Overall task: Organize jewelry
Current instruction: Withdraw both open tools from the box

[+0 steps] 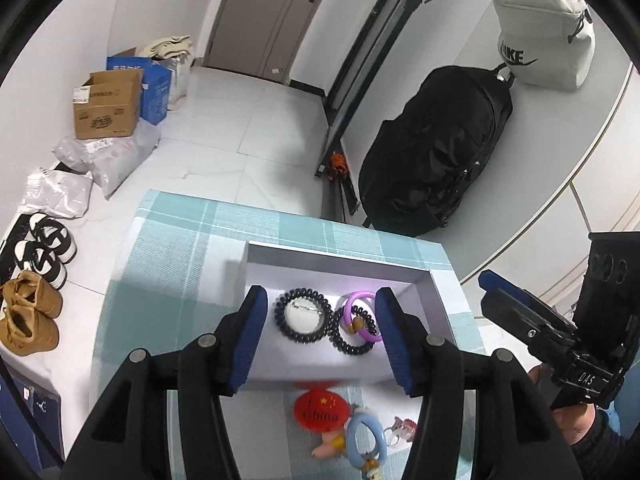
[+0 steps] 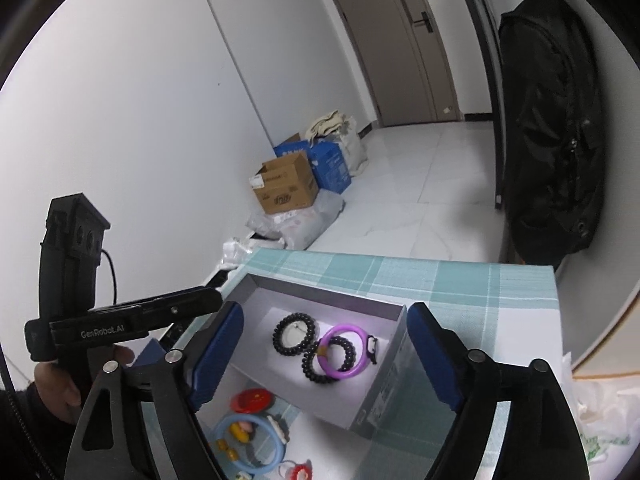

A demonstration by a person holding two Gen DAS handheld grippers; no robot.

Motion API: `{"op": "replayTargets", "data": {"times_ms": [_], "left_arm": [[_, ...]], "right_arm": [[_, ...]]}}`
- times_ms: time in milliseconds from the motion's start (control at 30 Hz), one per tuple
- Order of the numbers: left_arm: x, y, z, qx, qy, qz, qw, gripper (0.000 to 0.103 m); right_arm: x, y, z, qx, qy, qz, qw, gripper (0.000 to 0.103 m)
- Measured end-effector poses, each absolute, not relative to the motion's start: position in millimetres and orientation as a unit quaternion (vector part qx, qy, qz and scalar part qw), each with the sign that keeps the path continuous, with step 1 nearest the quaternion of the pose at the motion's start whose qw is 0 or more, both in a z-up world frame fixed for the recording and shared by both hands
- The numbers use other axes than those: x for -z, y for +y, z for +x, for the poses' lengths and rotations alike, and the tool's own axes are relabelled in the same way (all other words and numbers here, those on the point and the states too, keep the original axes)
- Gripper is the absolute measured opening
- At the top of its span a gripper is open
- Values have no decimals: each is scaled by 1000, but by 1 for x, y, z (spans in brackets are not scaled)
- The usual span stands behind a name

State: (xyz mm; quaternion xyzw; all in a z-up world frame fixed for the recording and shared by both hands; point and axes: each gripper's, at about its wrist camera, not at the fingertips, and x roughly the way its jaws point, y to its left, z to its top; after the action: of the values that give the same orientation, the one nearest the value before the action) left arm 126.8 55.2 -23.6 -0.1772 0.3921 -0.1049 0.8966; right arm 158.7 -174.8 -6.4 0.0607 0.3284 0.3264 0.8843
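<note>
Both grippers are hovering over the white box point(image 1: 438, 292), which is sitting on the table point(image 1: 192, 248) with the teal checked cloth, toward its far right corner. The left gripper point(image 1: 320, 340) is hanging with its jaws apart, nothing between the blue pads. The right gripper point(image 2: 324, 360) is spreading wide too, empty. Inside the box, two black coil bracelets point(image 1: 303, 314) are lying side by side, touching, the purple ring point(image 2: 342, 354) overlapping the right one. Just outside the box's near wall, the red China badge point(image 1: 320, 407), a light-blue ring point(image 1: 366, 440) and small charms are waiting on the cloth.
</note>
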Motion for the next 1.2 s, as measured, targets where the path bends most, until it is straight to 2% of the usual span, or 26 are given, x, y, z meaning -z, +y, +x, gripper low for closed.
{"op": "replayTargets", "data": {"times_ms": [33, 67, 233, 400, 467, 533, 1200], "left_arm": [[23, 55, 125, 103, 393, -179, 896, 58], [23, 55, 123, 100, 396, -181, 895, 59], [19, 49, 111, 88, 395, -168, 899, 60], [23, 44, 96, 87, 396, -163, 900, 61], [26, 43, 89, 82, 400, -168, 897, 64], [29, 41, 81, 77, 402, -170, 897, 72], [54, 23, 37, 34, 449, -152, 880, 73]], "right_arm": [[5, -175, 155, -325, 325, 59, 886, 86], [4, -175, 153, -323, 324, 58, 887, 87], [4, -179, 141, -313, 320, 56, 892, 96], [8, -187, 123, -299, 329, 62, 894, 99], [10, -192, 114, -293, 331, 60, 895, 100], [12, -195, 108, -291, 338, 59, 893, 100], [45, -192, 71, -287, 394, -2, 873, 100]]}}
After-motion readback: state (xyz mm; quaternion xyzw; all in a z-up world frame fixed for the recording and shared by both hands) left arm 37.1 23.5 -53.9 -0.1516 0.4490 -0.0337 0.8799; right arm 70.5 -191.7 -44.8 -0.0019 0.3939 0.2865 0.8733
